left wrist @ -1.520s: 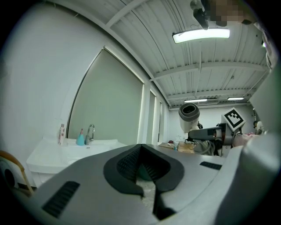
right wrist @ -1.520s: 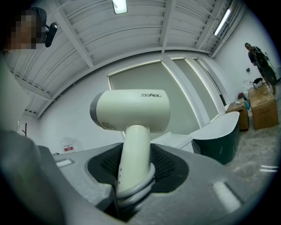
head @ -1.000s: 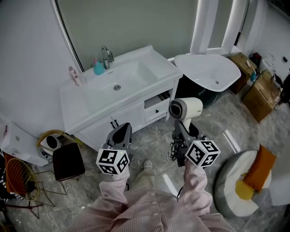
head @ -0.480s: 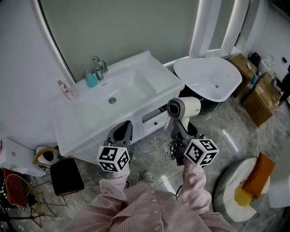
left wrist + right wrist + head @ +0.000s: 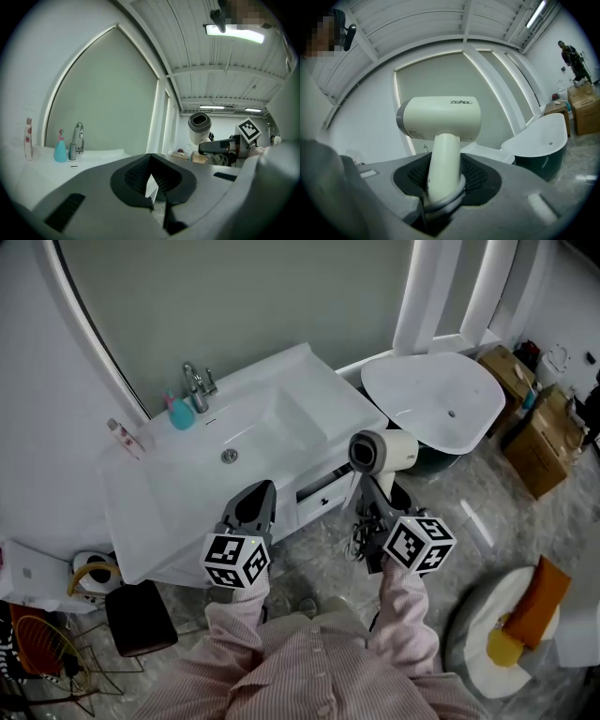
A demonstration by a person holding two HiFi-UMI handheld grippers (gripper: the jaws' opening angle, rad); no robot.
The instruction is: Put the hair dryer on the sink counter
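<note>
Forward and level they point: left tongs [image 5: 255,504] pressed together, right tongs [image 5: 371,495] clamped on the upright hair dryer [image 5: 384,450].

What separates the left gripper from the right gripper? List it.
The left gripper is shut on nothing; the right gripper clamps the hair dryer by its handle. In the head view the left gripper overlaps the sink counter at its front edge; the right gripper sits off its right corner. Both carry marker cubes.
</note>
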